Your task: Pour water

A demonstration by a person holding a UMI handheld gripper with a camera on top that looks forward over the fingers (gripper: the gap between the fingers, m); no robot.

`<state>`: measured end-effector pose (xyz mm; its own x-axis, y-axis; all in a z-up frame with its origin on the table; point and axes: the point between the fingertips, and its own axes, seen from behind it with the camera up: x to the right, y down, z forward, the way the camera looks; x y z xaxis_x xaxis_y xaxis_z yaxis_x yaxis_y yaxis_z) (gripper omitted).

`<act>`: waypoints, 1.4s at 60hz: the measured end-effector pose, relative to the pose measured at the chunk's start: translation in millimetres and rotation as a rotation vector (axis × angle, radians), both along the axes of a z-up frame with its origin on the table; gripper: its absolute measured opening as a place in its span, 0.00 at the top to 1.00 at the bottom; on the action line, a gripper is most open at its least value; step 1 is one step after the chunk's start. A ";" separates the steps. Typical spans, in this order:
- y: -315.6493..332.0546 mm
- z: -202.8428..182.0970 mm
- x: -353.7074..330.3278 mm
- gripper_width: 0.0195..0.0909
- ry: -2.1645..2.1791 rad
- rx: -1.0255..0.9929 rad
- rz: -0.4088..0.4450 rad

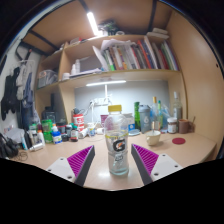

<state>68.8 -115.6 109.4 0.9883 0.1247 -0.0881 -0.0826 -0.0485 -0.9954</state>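
Gripper (113, 163) spread wide, released, pressing on nothing. Purple pads (80, 160) angled outward on the inner faces of both fingers, a clear gap showing between each pad and what stands in the middle. Between the fingers, upright on the wooden desk (190, 150), a clear plastic bottle (117, 148) with a dark label bearing a large letter G; standing on its own base, touched by neither finger as far as can be seen. Liquid level inside the bottle too hard to tell. Bottle placed at the near edge of the desk, roughly centred between the pads and reaching well above the fingertips. Beyond it, along the far edge of the desk against the wall, a crowded row of small bottles and containers (60, 128), among them a green bottle (138, 113) and a taller clear bottle (176, 108) toward the right side. Near the right edge of the desk, a small red round thing (179, 141), lying flat and well apart from the fingers. Above the desk, a shelf (125, 73) packed with leaning books (130, 55), and a lit strip light (106, 83) under it. Higher up, a ceiling light (92, 22) glowing.
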 end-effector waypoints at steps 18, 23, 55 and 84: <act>74.6 -19.0 12.4 0.12 -0.078 -0.001 -0.025; 96.1 -28.5 15.1 0.12 -0.074 -0.030 -0.028; 140.9 -39.4 11.7 0.51 -0.065 -0.078 -0.018; 162.9 -18.0 -14.9 0.62 0.020 -0.066 0.091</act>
